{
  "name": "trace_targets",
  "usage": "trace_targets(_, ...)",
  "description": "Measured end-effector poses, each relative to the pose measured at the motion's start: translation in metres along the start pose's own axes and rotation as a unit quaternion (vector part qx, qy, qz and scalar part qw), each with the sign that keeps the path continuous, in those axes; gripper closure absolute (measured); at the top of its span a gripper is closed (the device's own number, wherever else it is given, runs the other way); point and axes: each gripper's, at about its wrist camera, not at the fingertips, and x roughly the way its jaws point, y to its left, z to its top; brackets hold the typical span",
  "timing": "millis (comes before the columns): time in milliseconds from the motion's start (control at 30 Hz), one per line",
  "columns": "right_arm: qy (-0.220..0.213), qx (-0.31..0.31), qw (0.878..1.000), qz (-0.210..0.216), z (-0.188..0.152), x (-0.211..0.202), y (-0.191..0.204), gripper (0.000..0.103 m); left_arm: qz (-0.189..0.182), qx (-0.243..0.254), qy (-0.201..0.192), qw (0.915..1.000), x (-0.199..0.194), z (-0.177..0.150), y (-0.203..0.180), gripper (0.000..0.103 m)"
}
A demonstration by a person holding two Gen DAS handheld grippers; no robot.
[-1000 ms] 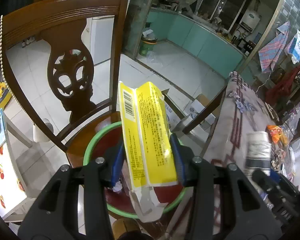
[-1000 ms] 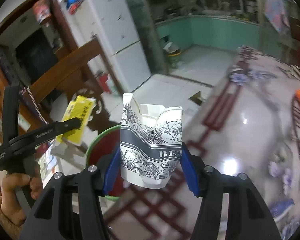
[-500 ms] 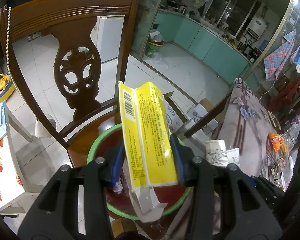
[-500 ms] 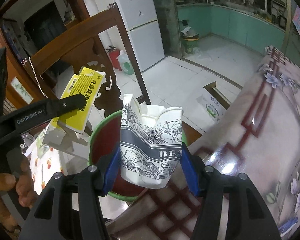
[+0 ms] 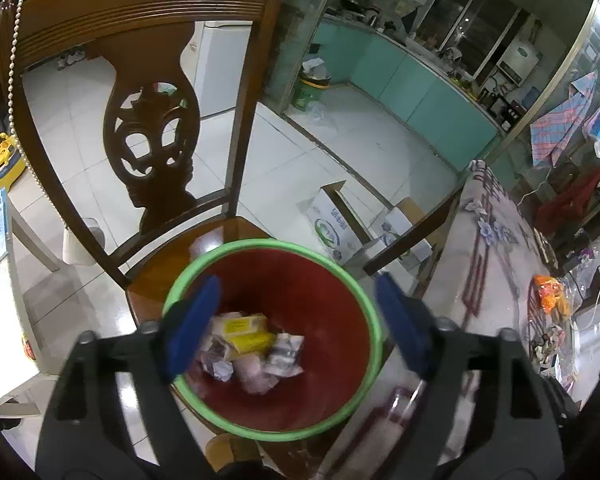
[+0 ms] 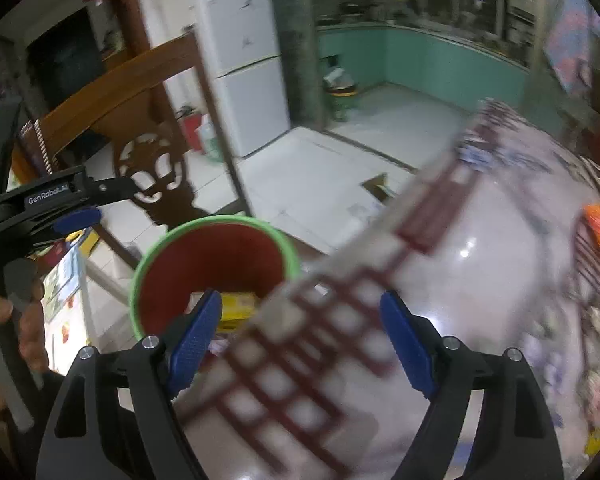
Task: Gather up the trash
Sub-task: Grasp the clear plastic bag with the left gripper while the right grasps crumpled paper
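1. The left hand-held gripper (image 5: 296, 320) hangs over the bin with its jaws released and nothing between them. They have just been opening: half a second ago they clamped a yellow packet.
2. That yellow packet (image 5: 246, 334) now lies at the bottom of the bin (image 5: 374, 320), among crumpled wrappers (image 5: 260, 366).
3. The right hand-held gripper (image 6: 300, 336) is also released and empty, its jaws having just been opening. Half a second ago it gripped a printed paper cup; the cup cannot be picked out with certainty now, since this view is smeared by motion.
4. In the right view the bin (image 6: 140, 272) sits just off the edge of the bench (image 6: 480, 264), on the seat of a wooden chair (image 5: 140, 20). The gripper itself looks down over the patterned bench cover.
5. Judged from this, both pieces have been let go and the drop step is done for this pair.
6. More clutter shows further along the bench (image 5: 496, 248), including an orange wrapper (image 5: 548, 294), so collecting probably continues there.
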Motion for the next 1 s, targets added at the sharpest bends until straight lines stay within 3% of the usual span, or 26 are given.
trace_targets(100, -0.008, 0.024, 0.999, -0.025, -0.013, -0.030, -0.035, 0.024, -0.001, 0.004, -0.001, 1.0000, 0.000, -0.003, -0.007, 0.012)
trace_targets(200, -0.013, 0.045, 0.998, -0.053, -0.022, -0.059, -0.066, 0.016, -0.006, 0.010, 0.001, 0.9999, 0.001, -0.005, -0.018, 0.010)
trace_targets(300, -0.019, 0.078, 0.993, -0.086, -0.036, -0.096, -0.108, 0.014, -0.014, 0.022, 0.005, 0.9997, 0.001, -0.008, -0.033, 0.009)
trace_targets(433, -0.032, 0.130, 0.982, -0.134, -0.057, -0.152, -0.174, 0.010, -0.018, 0.054, 0.000, 0.9984, 0.000, -0.015, -0.067, 0.009)
trace_targets(533, -0.001, 0.177, 0.975, -0.135, -0.073, -0.175, -0.226, 0.007, -0.035, 0.079, 0.004, 0.9963, -0.001, -0.023, -0.099, 0.009)
trace_targets(633, 0.003, 0.226, 0.962, -0.155, -0.100, -0.192, -0.270, 0.007, -0.052, 0.109, 0.011, 0.9926, 0.000, -0.034, -0.132, 0.009)
trace_targets(733, 0.008, 0.270, 0.945, -0.185, -0.129, -0.194, -0.301, 0.007, -0.077, 0.149, 0.024, 0.9855, 0.002, -0.051, -0.172, 0.009)
trace_targets(867, 0.030, 0.347, 0.930, -0.118, -0.157, -0.190, -0.327, 0.007, -0.132, 0.220, 0.055, 0.9649, 0.004, -0.087, -0.228, 0.009)
trace_targets(933, 0.030, 0.357, 0.927, -0.110, -0.158, -0.187, -0.329, 0.007, -0.148, 0.245, 0.070, 0.9555, 0.006, -0.103, -0.250, 0.008)
trace_targets(1000, 0.016, 0.334, 0.934, -0.123, -0.149, -0.190, -0.322, 0.007, -0.166, 0.261, 0.091, 0.9464, 0.010, -0.122, -0.270, 0.007)
